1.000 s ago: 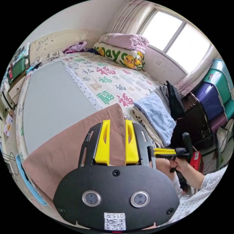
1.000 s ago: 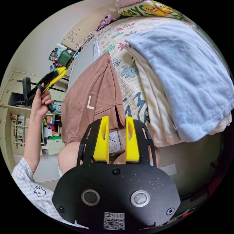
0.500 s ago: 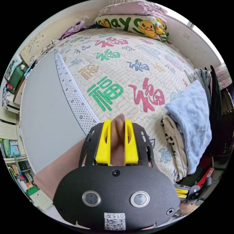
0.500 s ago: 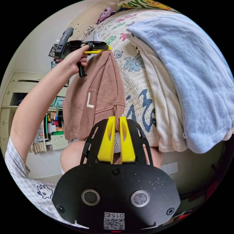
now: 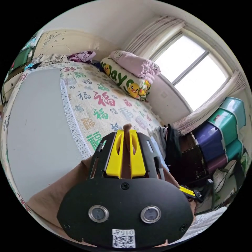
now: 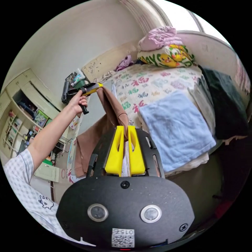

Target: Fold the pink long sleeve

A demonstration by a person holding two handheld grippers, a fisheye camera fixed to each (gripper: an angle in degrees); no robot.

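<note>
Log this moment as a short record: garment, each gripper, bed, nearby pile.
garment: pinkish-brown long sleeve, lifted off the bed, hanging between the two grippers
left gripper: shut on long sleeve, raised
right gripper: shut on long sleeve
bed: patterned cover, grey sheet along one side
pile: light blue towel on top of folded clothes at the bed edge
</note>
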